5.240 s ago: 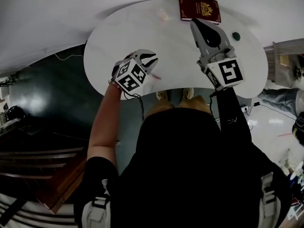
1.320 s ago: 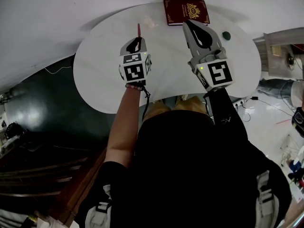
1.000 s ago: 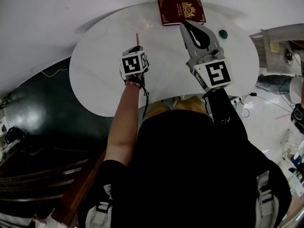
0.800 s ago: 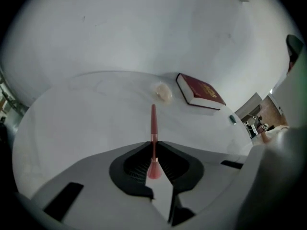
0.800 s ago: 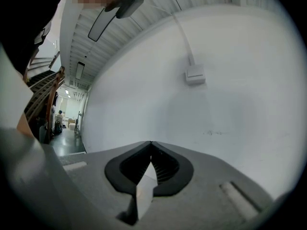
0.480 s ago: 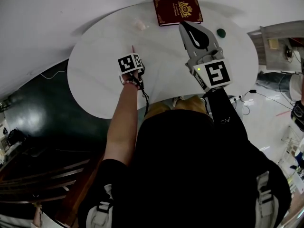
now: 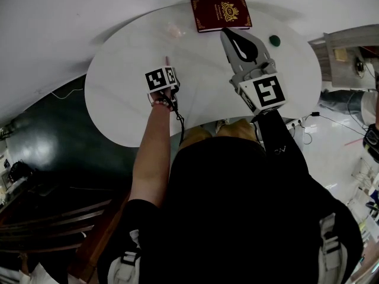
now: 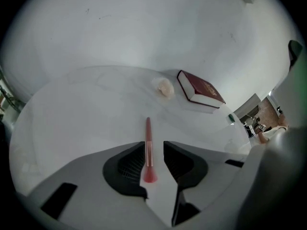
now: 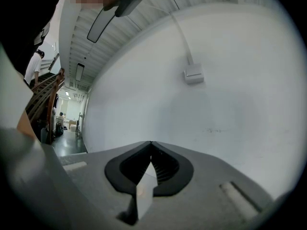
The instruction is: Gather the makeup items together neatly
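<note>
A slim pink makeup brush lies flat on the white oval table, handle pointing toward a pale round puff. My left gripper tilts steeply down over it. Its jaws have just been opening; they now stand apart on either side of the brush, with a gap on each side. In the head view only the brush's tip shows beyond the left gripper, short of the puff. My right gripper hovers level above the table, jaws together and empty, facing the white wall.
A dark red book with a gold crest lies at the table's far edge, right of the puff. A small dark green round item sits to the right of my right gripper. Dark floor lies beyond the table's left edge.
My left gripper carried the brush from the near edge toward the far side, sank to the table, and its jaws came apart. The brush now rests on the table. The right gripper stayed put.
</note>
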`<state>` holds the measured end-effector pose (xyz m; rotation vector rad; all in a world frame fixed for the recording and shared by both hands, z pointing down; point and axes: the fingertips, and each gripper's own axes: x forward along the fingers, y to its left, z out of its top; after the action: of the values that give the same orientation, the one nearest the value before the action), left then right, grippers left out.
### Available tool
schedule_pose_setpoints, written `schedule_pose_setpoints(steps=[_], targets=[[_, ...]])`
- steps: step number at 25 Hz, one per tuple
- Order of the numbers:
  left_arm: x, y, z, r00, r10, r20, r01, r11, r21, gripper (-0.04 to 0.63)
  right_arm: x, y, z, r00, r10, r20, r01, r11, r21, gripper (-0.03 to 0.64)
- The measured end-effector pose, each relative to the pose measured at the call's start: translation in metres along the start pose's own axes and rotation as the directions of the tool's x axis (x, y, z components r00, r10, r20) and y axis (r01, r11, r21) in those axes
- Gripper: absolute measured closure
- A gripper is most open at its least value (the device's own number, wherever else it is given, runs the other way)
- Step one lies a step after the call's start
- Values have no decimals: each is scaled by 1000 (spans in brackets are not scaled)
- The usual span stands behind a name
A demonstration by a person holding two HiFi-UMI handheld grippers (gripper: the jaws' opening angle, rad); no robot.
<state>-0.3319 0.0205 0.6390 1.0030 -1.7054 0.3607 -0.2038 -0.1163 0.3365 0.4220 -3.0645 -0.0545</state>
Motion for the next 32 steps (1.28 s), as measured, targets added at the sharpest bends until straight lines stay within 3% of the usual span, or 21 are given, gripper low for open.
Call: schedule_pose_setpoints(steps=[4,8,14,19,21,23,24,27,32], targets=[[-36,-4,36,988,25,151,-37,996,79,474,-1,3,6,1000,1,12,-1,1000,-3,612],[-93,-21,88,926,23,377,-112,970,216,474,1,13,13,1000,7,21,-7,1000,-3,612],[-175,-46,131,783,-52,620,-182,934,307,472,3,27,24,999,10,37,-10,1000,-8,612],[-232,-56,141,634,-71,770,-317,885,342,472,2,41,29,999,14,45,-14,1000,-14,612],[-253,-61,141,574,-95,814,-328,883,335,471,2,43,28,999,12,47,-11,1000,-27,612],[-268,-66,136,530,-121,839,-326,885,334,471,0,47,31,998,11,54,-10,1000,-28,612],[-271,-69,133,520,-131,844,-328,882,339,471,-1,49,33,998,10,56,-9,1000,-23,612],[-274,-74,129,516,-149,843,-336,871,359,471,-2,51,37,998,6,63,-5,1000,-19,612],[-283,-91,126,497,-217,840,-297,867,399,472,-12,47,35,998,-23,58,25,999,-31,612]])
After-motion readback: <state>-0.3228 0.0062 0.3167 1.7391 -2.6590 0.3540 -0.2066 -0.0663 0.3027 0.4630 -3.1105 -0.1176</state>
